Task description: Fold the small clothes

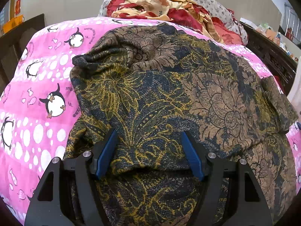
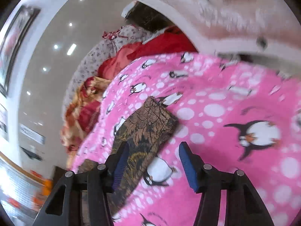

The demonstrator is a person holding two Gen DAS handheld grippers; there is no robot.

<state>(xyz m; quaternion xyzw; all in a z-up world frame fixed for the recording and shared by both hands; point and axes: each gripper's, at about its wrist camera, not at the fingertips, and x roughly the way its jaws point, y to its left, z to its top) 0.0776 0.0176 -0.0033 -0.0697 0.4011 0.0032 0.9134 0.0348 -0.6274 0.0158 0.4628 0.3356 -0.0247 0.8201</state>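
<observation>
Garment: a dark floral-print cloth point(image 1: 169, 94) in navy, mustard and brown lies spread and rumpled over most of the bedspread, with a bunched fold at its upper left corner; in the right wrist view one brown-patterned flap of it point(image 2: 148, 124) lies flat on the pink fabric.
Bedspread: pink sheet point(image 1: 37, 94) printed with penguins and white dots, under the garment and showing on its left and far right; it fills most of the right wrist view point(image 2: 225, 113), which is blurred.
Heap beyond: red, cream and orange patterned cloth point(image 1: 160, 5) piled on a grey-white floral fabric point(image 1: 212, 3) at the far edge of the bedspread.
Furniture: dark wooden pieces to the left point(image 1: 28, 24) and right point(image 1: 269, 54) of the bed.
Left gripper point(image 1: 149, 141): blue-padded fingers point(image 1: 109, 150) spread wide just over the garment's near part, cloth visible between them, pads not pressing on it.
Right gripper point(image 2: 154, 154): blue-padded fingers point(image 2: 188, 167) parted; the garment's flap edge and a penguin print lie between them, nothing pinched.
</observation>
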